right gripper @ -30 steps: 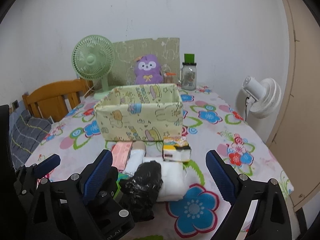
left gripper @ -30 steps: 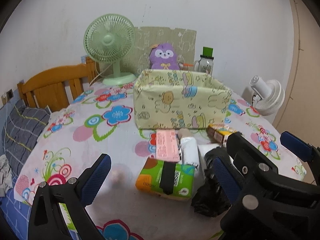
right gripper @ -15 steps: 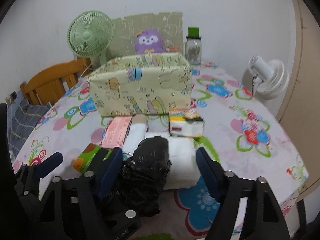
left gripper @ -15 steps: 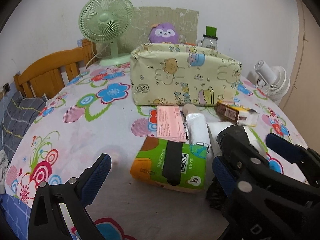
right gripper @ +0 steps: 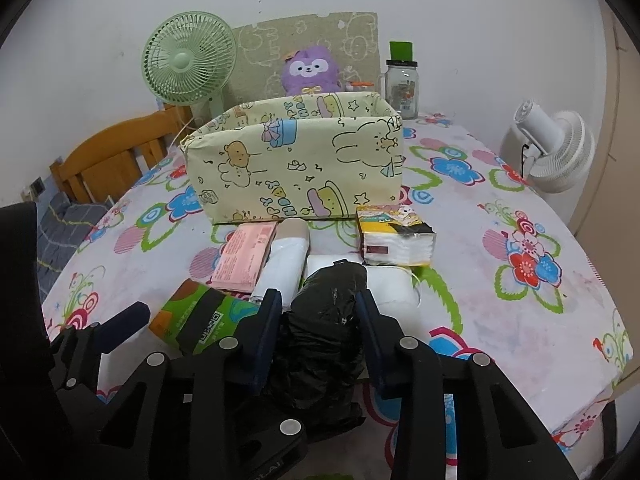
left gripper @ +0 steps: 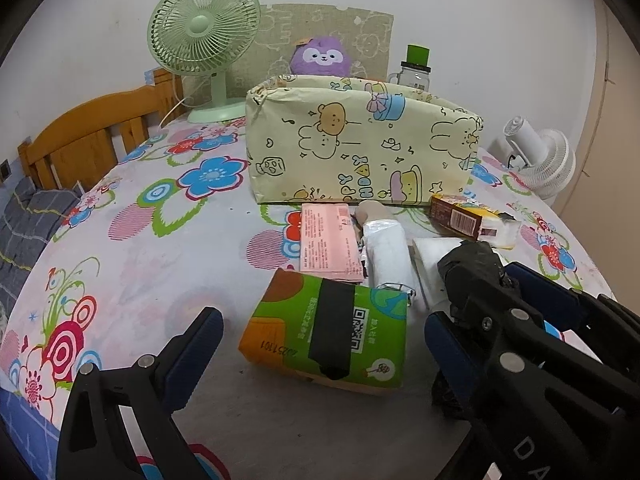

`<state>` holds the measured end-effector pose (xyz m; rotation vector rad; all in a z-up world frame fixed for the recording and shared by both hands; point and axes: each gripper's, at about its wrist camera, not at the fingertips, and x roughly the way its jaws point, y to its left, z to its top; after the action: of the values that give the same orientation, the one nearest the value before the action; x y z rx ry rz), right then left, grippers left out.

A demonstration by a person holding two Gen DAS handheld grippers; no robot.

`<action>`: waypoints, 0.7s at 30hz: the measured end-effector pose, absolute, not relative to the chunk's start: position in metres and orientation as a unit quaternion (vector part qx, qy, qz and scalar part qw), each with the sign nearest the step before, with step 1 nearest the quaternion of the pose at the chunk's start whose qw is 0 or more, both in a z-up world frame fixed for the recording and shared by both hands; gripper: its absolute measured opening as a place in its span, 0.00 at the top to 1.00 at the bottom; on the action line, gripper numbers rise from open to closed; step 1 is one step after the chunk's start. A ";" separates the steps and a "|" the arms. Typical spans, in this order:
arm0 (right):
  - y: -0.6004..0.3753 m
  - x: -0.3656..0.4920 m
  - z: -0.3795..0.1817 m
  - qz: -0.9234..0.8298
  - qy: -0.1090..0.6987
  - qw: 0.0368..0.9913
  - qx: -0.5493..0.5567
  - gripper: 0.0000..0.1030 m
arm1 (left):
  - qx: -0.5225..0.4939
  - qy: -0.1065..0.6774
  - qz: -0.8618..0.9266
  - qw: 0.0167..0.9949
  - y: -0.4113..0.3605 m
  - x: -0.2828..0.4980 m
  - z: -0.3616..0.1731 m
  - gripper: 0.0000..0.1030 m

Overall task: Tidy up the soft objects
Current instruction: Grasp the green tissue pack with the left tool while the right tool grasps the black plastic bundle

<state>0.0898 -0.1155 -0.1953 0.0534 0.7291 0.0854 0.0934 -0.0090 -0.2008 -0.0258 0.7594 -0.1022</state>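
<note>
A crumpled black plastic bag [right gripper: 326, 312] lies at the table's front edge, and my right gripper [right gripper: 318, 320] is shut on it with a pad on each side; the bag also shows in the left wrist view [left gripper: 472, 268]. My left gripper [left gripper: 320, 344] is open and empty, straddling a green and orange tissue pack [left gripper: 332, 330]. Behind lie a pink packet [left gripper: 328, 242], a white roll [left gripper: 386, 246], a white folded pack [right gripper: 394, 284] and a yellow tissue pack [right gripper: 394, 236]. A yellow cartoon-print box [right gripper: 296, 160] stands open further back.
A green fan [left gripper: 204, 32], a purple plush toy [right gripper: 308, 70] and a jar with a green lid [right gripper: 402, 80] stand behind the box. A white fan [right gripper: 556, 152] is off the table's right edge, a wooden chair [left gripper: 88, 140] at the left.
Both grippers have moved down and forward toward the items. My right gripper has closed from wide open onto the black bag. The left gripper stays open.
</note>
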 end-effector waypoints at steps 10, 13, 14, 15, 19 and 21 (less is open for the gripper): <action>-0.118 0.098 -0.197 0.028 0.359 0.933 0.027 0.60 | 0.001 0.388 -0.039 0.921 -0.011 0.109 -0.210 0.20; -0.118 0.099 -0.197 0.028 0.358 0.933 0.027 0.60 | 0.000 0.384 -0.036 0.923 -0.010 0.108 -0.210 0.28; -0.117 0.099 -0.197 0.028 0.358 0.933 0.026 0.60 | -0.001 0.382 -0.038 0.923 -0.010 0.108 -0.209 0.29; -0.116 0.099 -0.197 0.029 0.357 0.933 0.026 0.60 | -0.002 0.382 -0.040 0.923 -0.009 0.107 -0.209 0.29; -0.116 0.097 -0.196 0.031 0.357 0.933 0.026 0.60 | -0.001 0.376 -0.040 0.926 -0.009 0.102 -0.204 0.30; -0.116 0.095 -0.194 0.031 0.356 0.934 0.026 0.60 | -0.001 0.370 -0.039 0.928 -0.009 0.099 -0.199 0.30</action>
<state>0.0953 -0.1157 -0.1945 0.0527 0.7280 0.0642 0.0993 -0.0088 -0.1991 -0.0024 0.7576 -0.0804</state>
